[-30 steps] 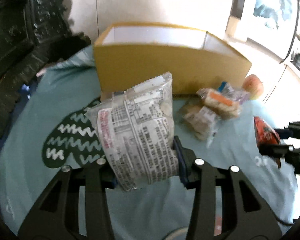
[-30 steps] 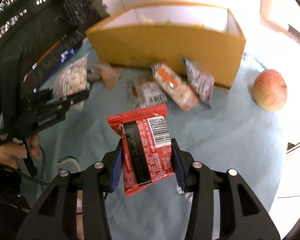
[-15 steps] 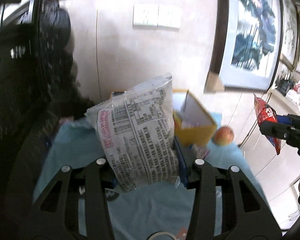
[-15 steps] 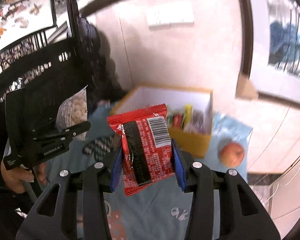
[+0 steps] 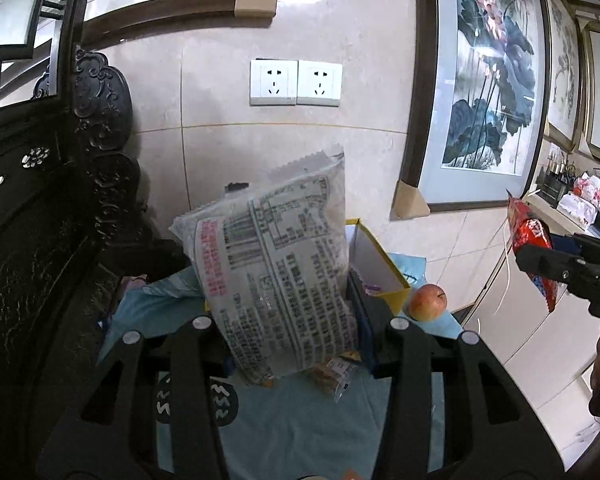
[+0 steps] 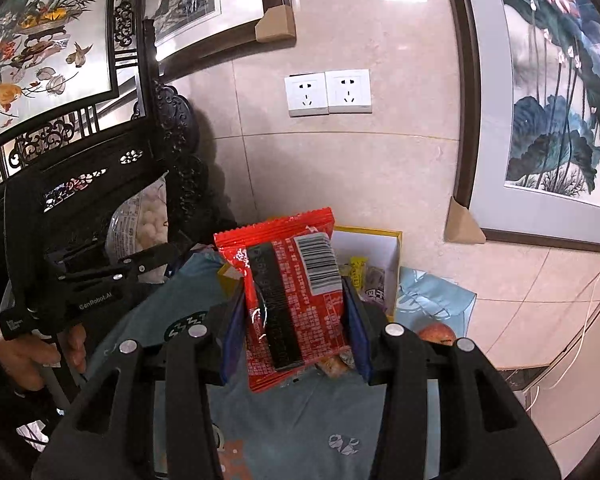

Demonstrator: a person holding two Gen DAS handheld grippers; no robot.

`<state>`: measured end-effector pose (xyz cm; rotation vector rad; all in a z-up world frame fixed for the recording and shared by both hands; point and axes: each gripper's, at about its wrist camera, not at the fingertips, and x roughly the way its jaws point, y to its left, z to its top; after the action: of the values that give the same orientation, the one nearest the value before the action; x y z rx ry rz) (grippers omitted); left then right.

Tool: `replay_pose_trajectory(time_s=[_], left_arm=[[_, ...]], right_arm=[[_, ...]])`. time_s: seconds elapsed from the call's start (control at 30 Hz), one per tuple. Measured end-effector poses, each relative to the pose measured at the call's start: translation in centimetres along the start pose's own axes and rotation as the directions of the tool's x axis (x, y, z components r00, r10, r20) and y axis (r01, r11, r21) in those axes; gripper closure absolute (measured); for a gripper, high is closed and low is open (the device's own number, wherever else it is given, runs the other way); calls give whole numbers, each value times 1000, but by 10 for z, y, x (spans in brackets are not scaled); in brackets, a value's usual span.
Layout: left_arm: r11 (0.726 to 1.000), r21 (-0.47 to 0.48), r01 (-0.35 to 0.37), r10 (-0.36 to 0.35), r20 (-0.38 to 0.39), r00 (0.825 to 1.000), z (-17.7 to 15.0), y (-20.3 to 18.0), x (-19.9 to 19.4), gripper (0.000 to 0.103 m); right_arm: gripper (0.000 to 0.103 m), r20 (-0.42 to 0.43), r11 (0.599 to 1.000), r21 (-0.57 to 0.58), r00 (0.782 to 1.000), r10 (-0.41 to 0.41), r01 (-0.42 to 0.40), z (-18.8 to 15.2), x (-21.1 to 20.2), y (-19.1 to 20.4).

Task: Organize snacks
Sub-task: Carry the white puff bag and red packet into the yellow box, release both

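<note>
Snacks are up in the air in both hands: the left gripper (image 5: 288, 316) is clamped on a clear printed packet (image 5: 276, 280), the right gripper (image 6: 294, 320) on a red packet (image 6: 292, 296), both raised above the blue-clothed surface (image 6: 300, 420) in front of the yellow box (image 6: 396, 248) at its far edge. To bin them cleanly, bring each packet over the box's open top, lower it inside, then release one at a time. Packets seemingly already fill the box's right end, so aim left.
</note>
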<state>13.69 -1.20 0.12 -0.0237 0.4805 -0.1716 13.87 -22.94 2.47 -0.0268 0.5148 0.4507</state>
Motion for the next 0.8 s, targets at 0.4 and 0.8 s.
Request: replay_pose_trajectory(time_s=[0.4,0.8], left_arm=[[1000,-15,-18,18,-4,1000,24,9,50,58],[983,-143,-114,111,-30,993,35,31,196,18]], right_arm=[[58,22,1000,-9,1000,-22,22,25,33,-15],[51,17,994,31,994,-106,105,33,183,-63]])
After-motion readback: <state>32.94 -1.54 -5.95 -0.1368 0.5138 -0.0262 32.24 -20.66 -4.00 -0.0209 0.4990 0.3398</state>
